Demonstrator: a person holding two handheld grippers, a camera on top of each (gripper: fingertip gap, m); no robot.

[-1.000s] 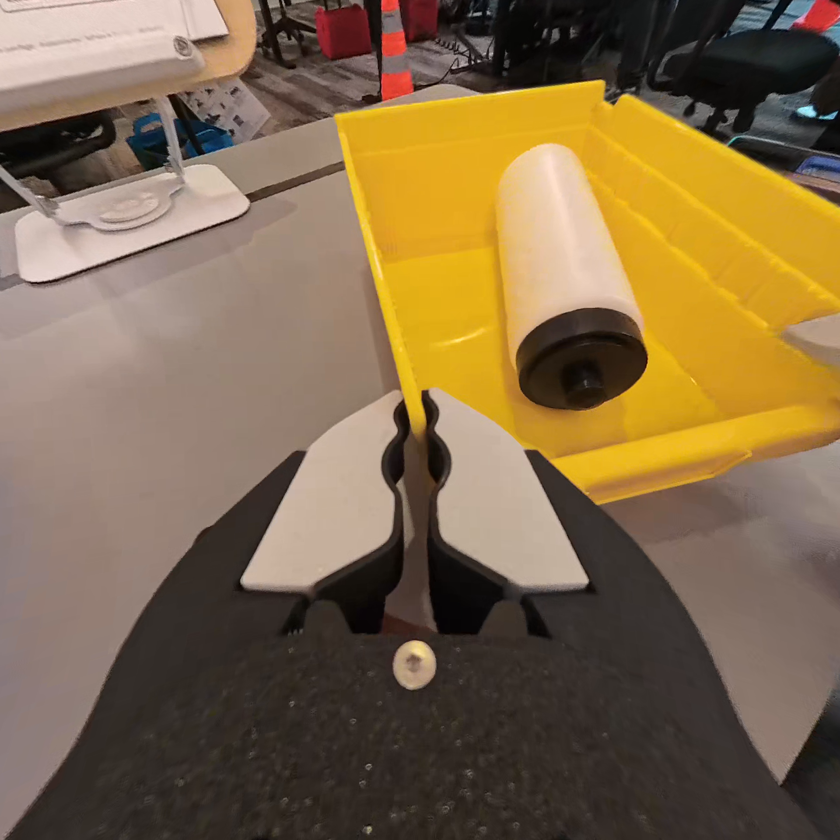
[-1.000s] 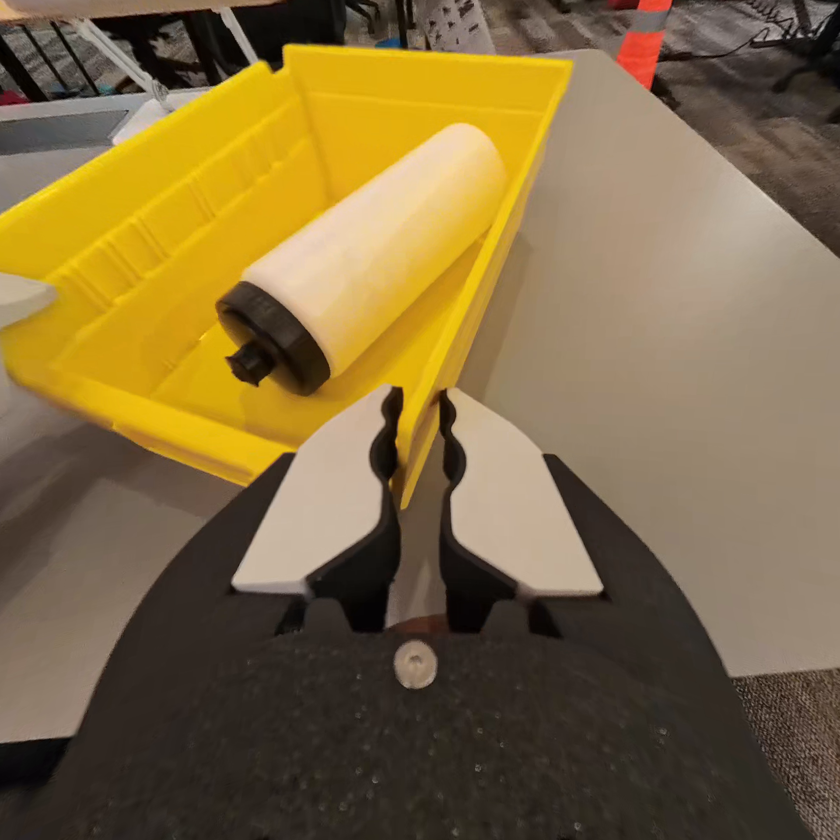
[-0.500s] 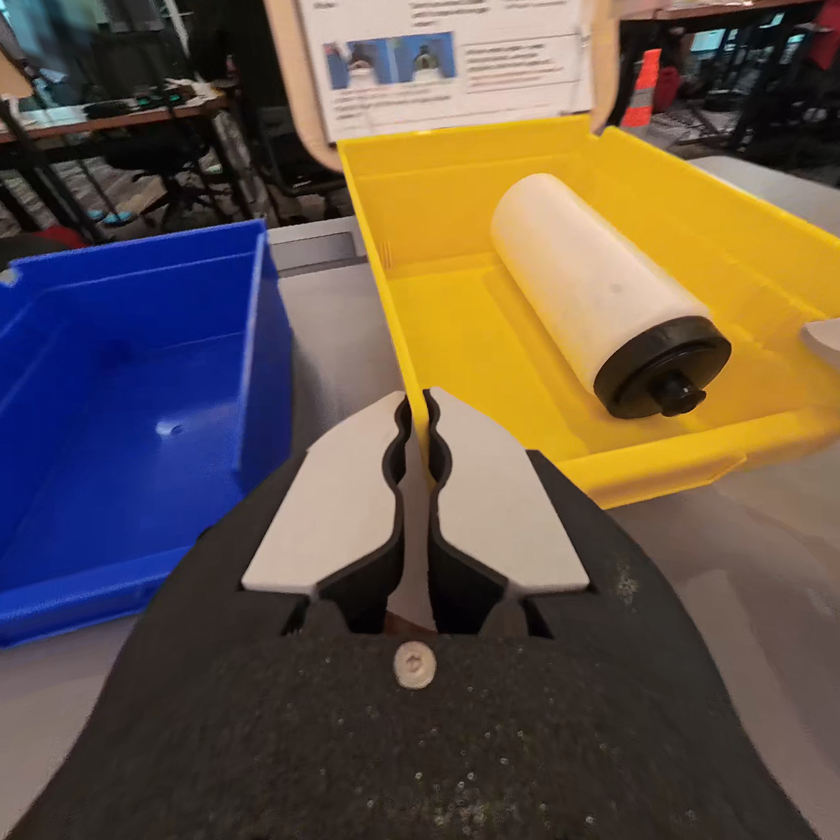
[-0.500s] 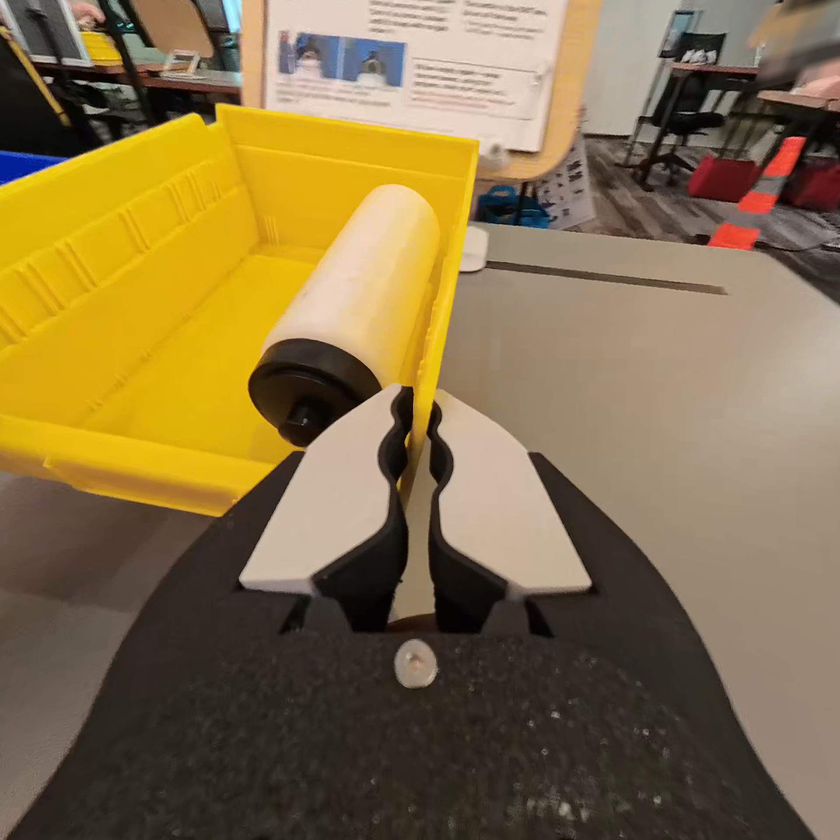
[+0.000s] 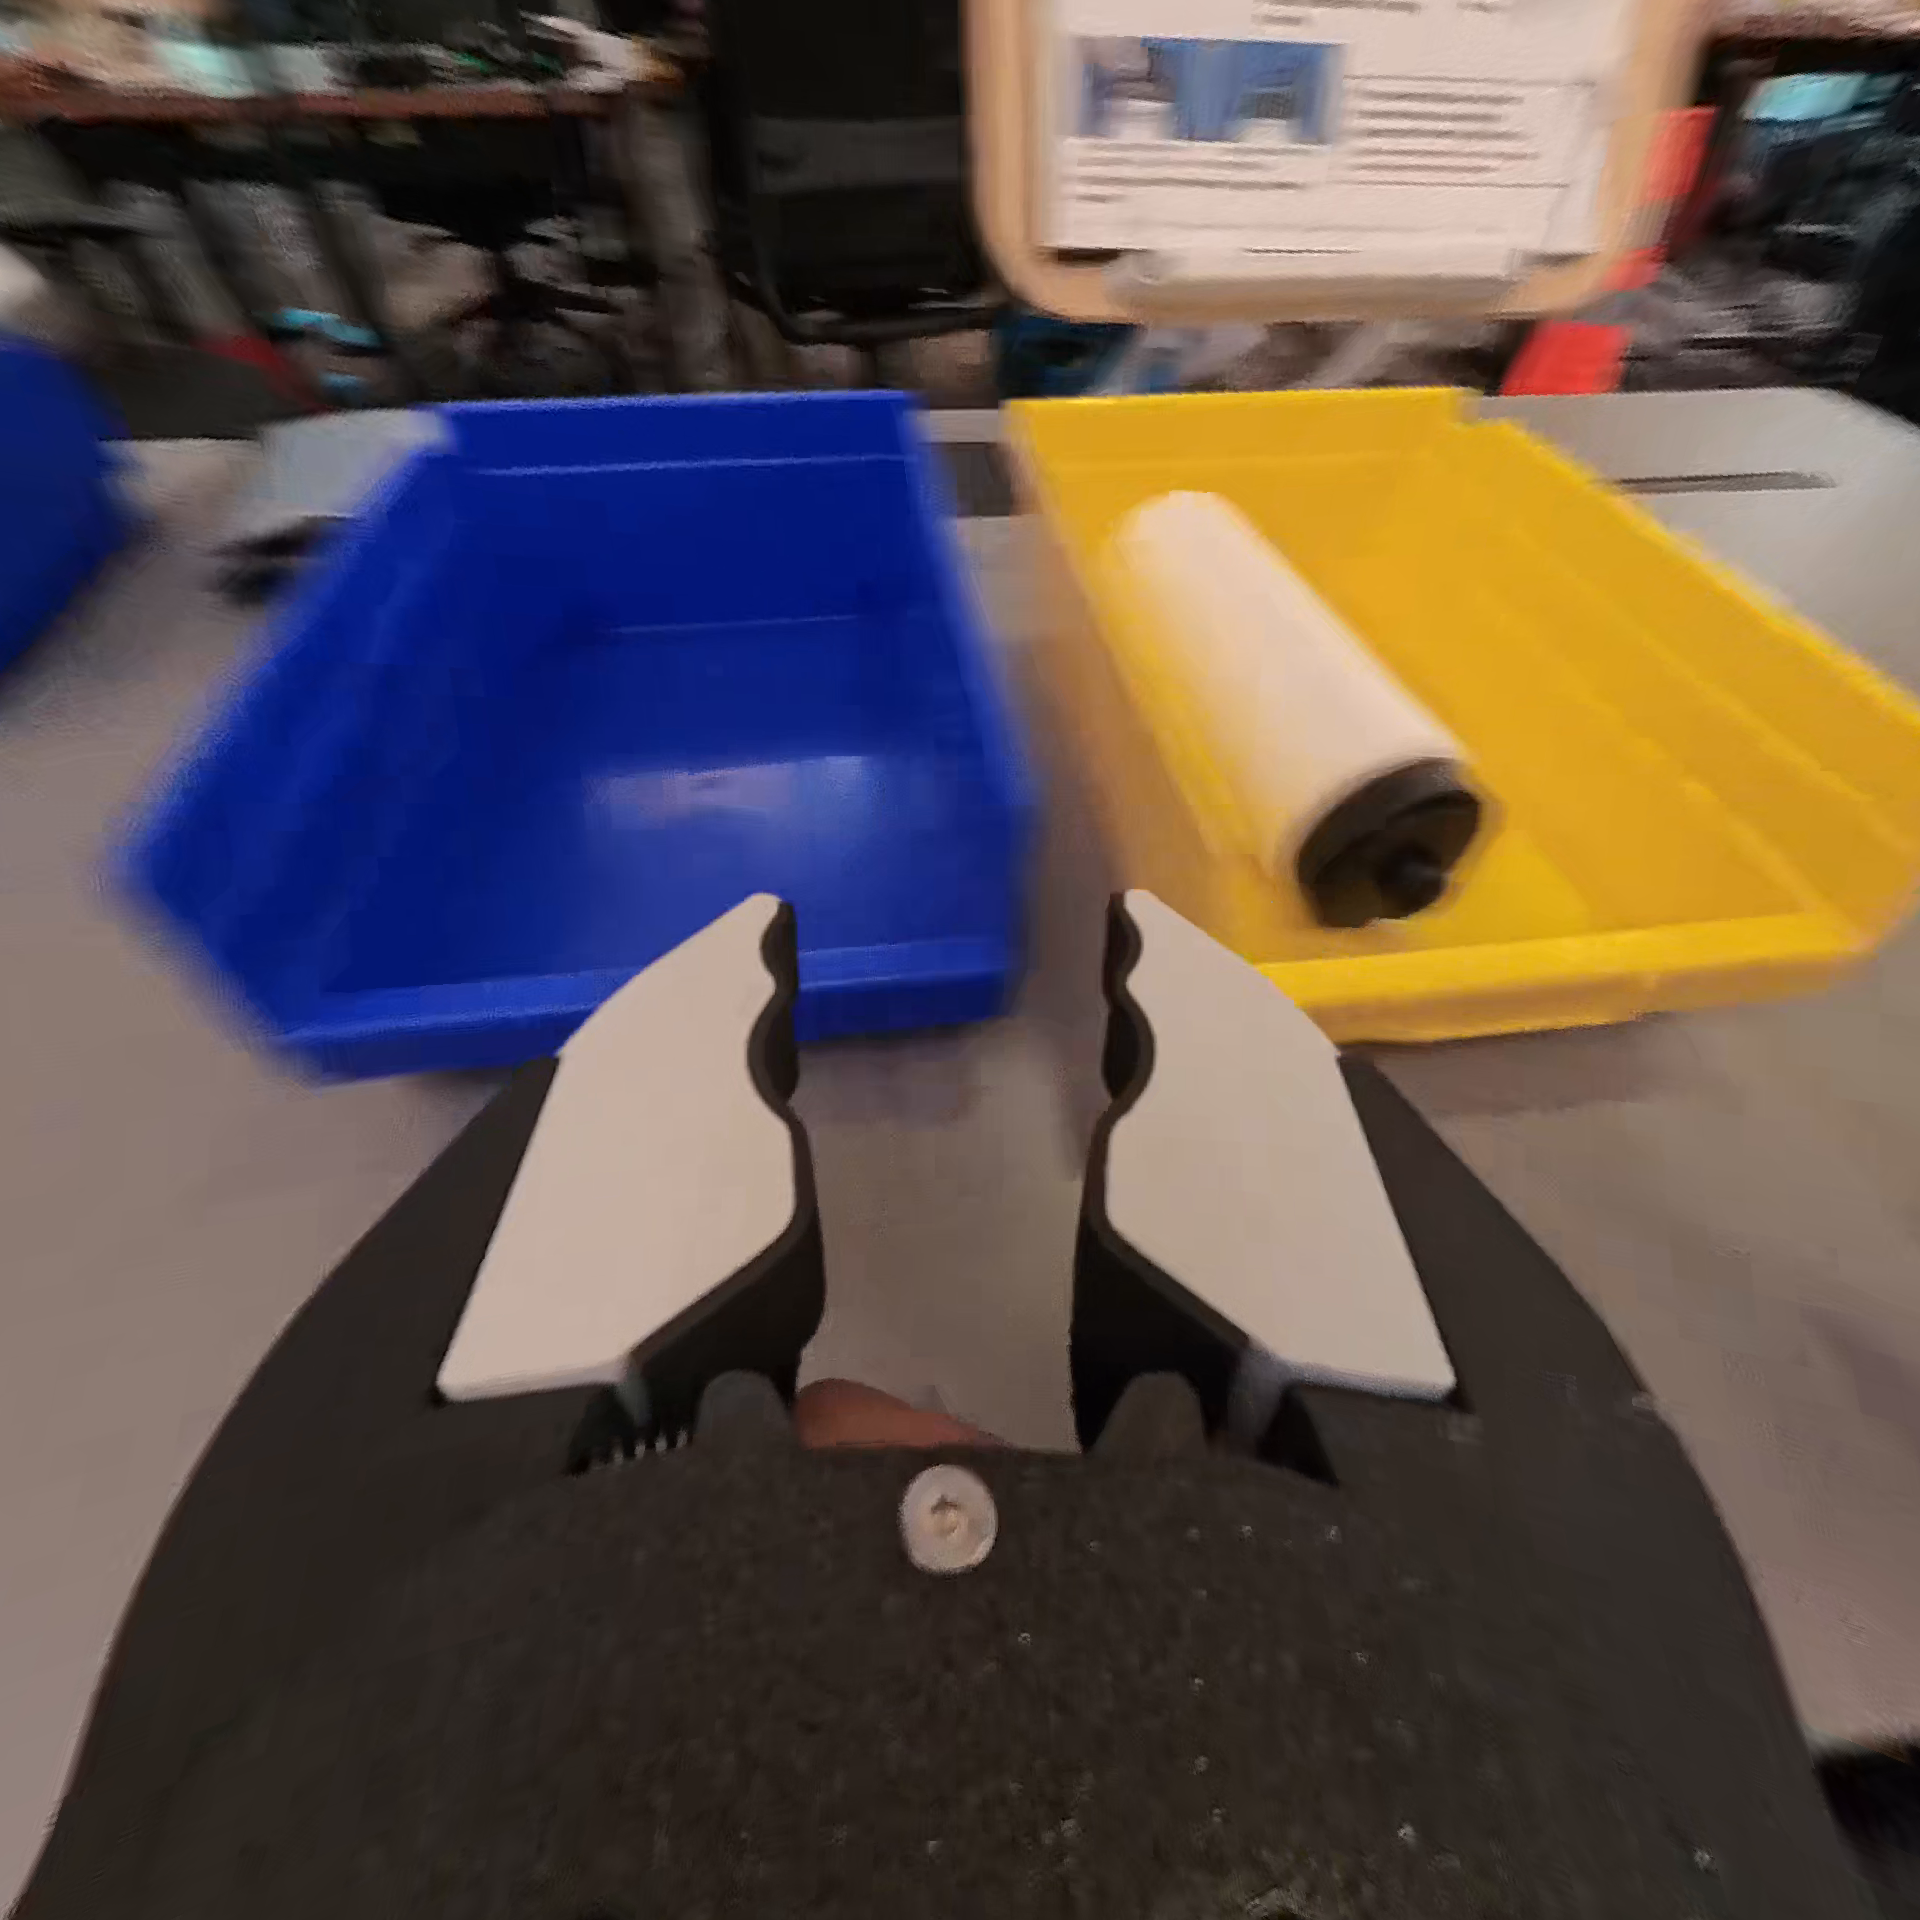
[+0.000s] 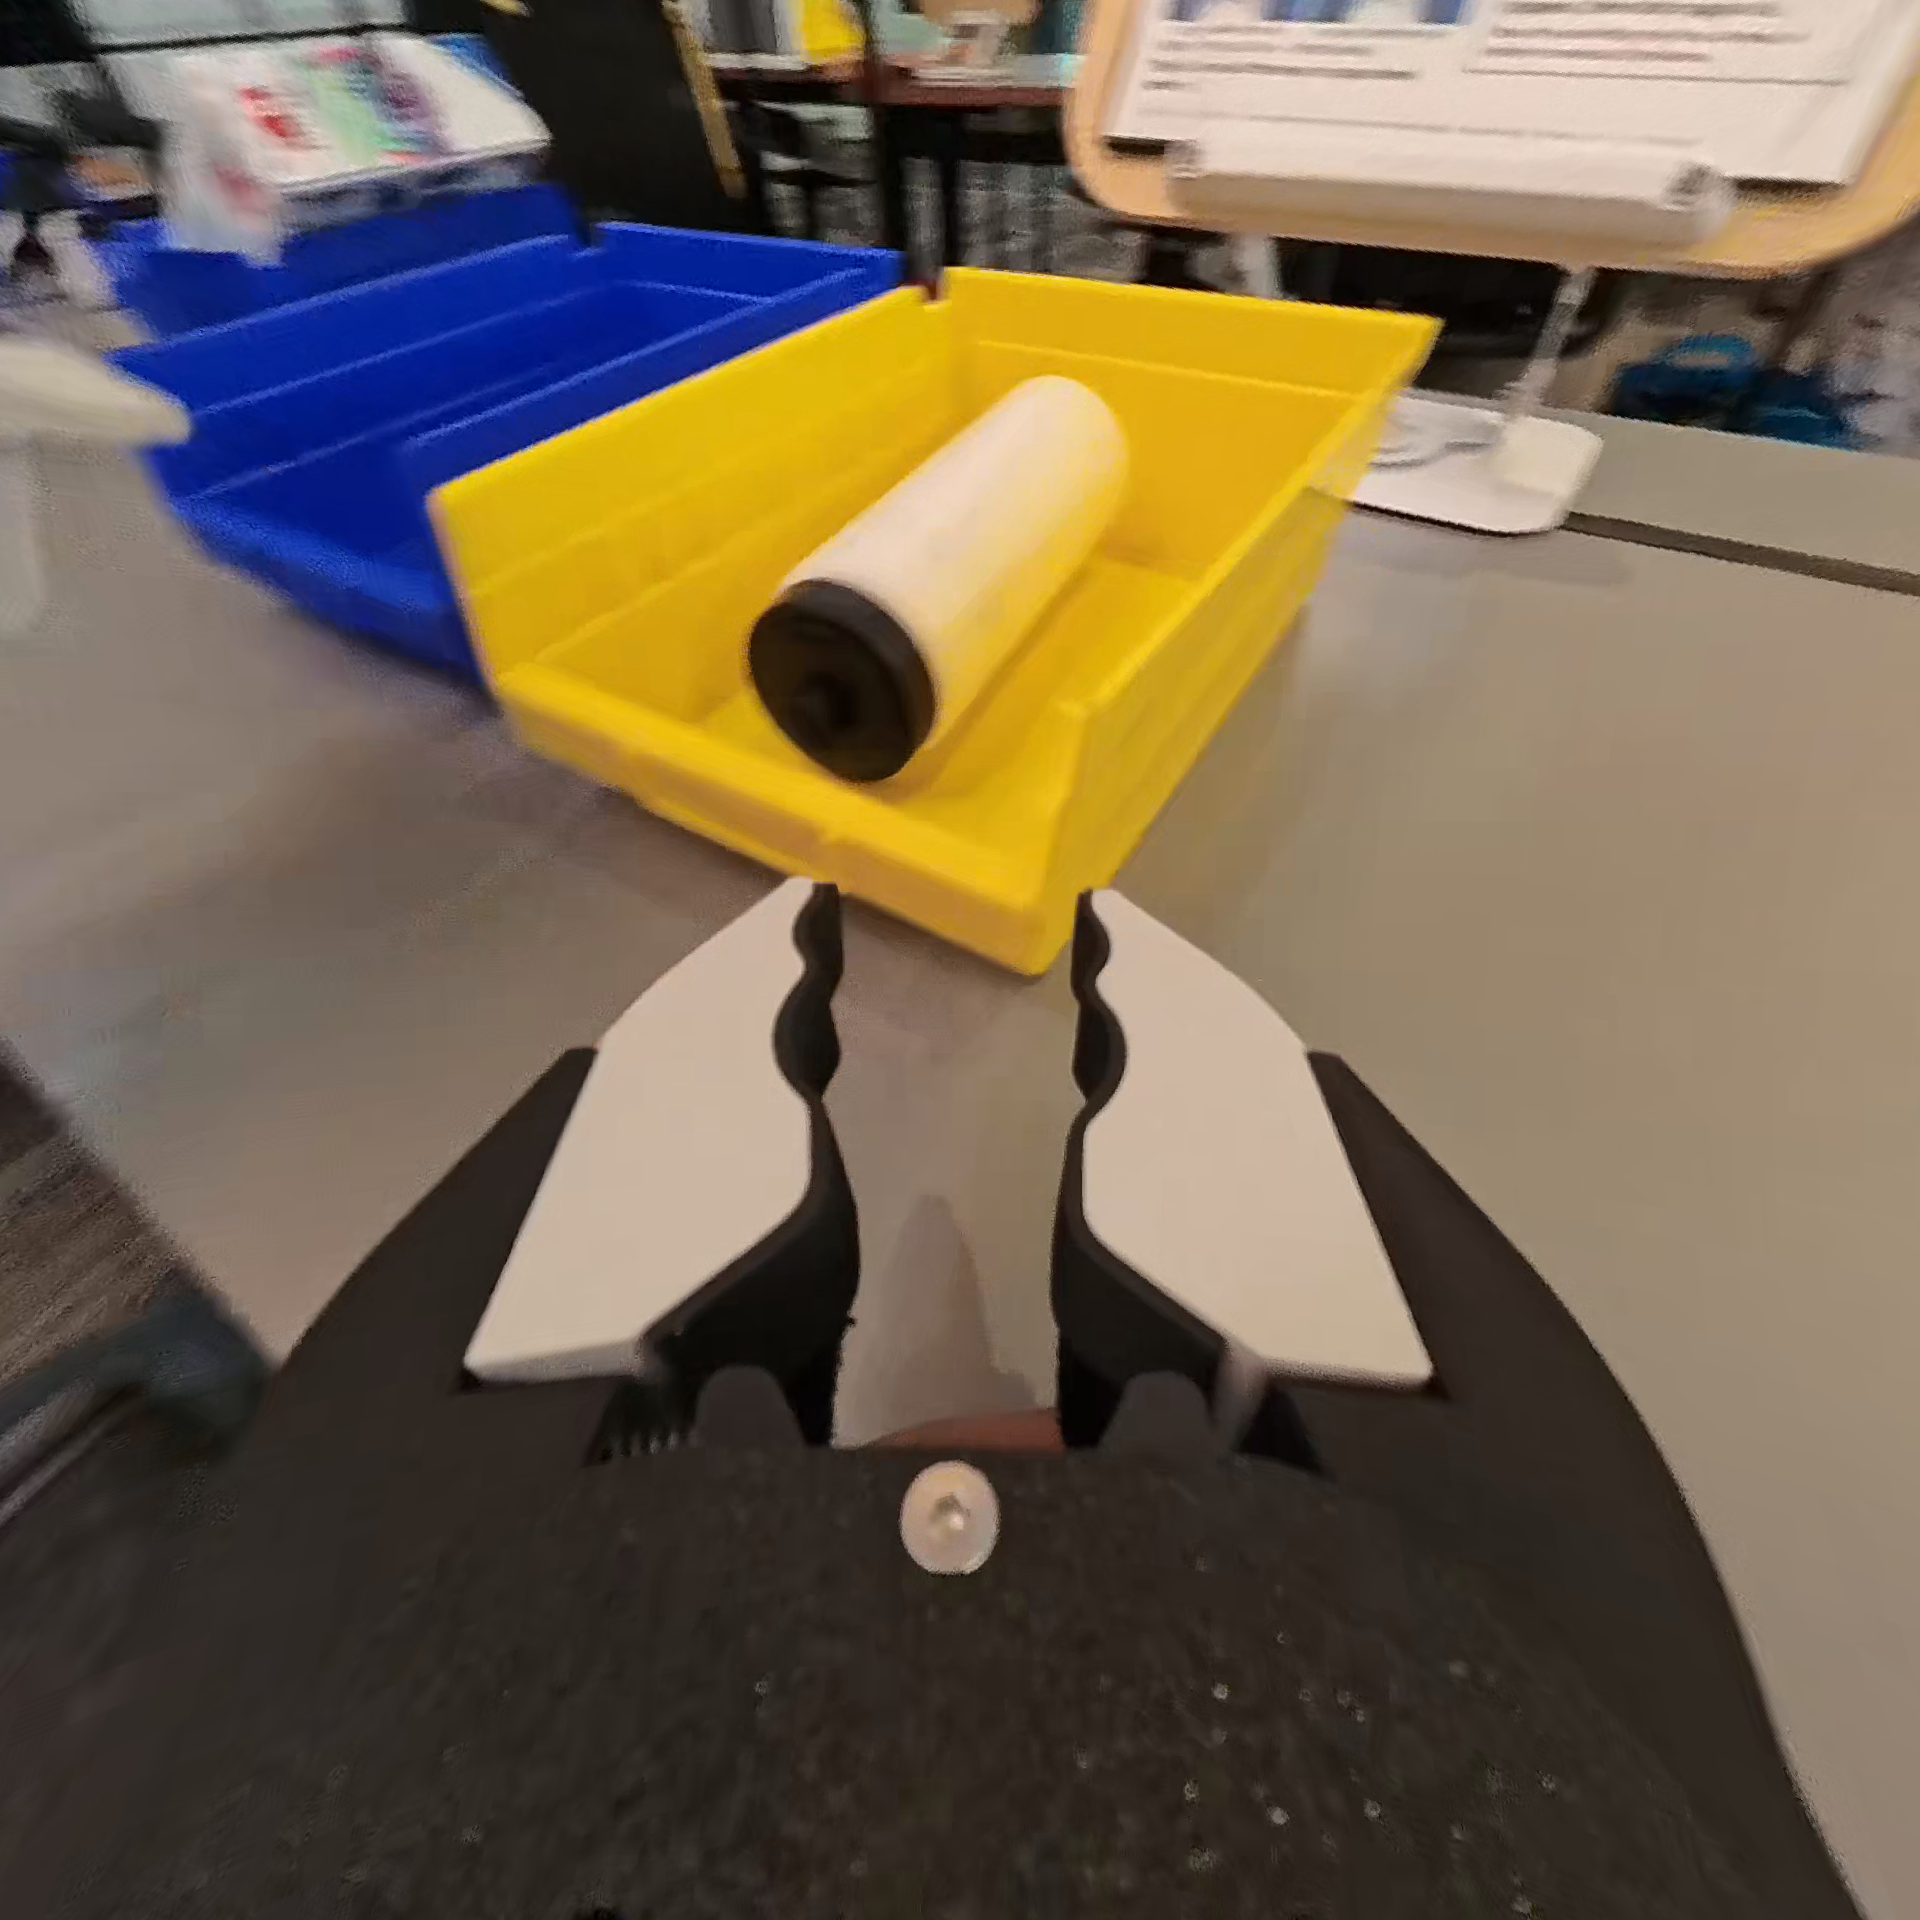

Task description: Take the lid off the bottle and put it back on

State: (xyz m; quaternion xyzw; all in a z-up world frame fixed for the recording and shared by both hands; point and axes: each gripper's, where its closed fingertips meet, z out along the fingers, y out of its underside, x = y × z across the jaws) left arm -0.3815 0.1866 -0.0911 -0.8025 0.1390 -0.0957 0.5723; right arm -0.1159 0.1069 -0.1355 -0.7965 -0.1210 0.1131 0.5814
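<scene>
A white bottle (image 5: pixel 1268 665) with a black lid (image 5: pixel 1387 857) lies on its side in a yellow bin (image 5: pixel 1621 966), lid toward me. It also shows in the right wrist view (image 6: pixel 966 540), with its lid (image 6: pixel 836 691) and the bin (image 6: pixel 914 883). My left gripper (image 5: pixel 951 935) is open and empty over the grey table, in front of the gap between the blue and yellow bins. My right gripper (image 6: pixel 948 920) is open and empty just before the yellow bin's near corner. Both views are blurred.
A blue bin (image 5: pixel 582 727) stands left of the yellow one; it also shows in the right wrist view (image 6: pixel 416 416). A board with paper on a white stand (image 6: pixel 1486 468) is behind the bins. The grey table (image 6: pixel 1558 883) extends to the right.
Both grippers have let go of the yellow bin's side walls, opened, and pulled back. The yellow bin now rests on the table beside the blue bin.
</scene>
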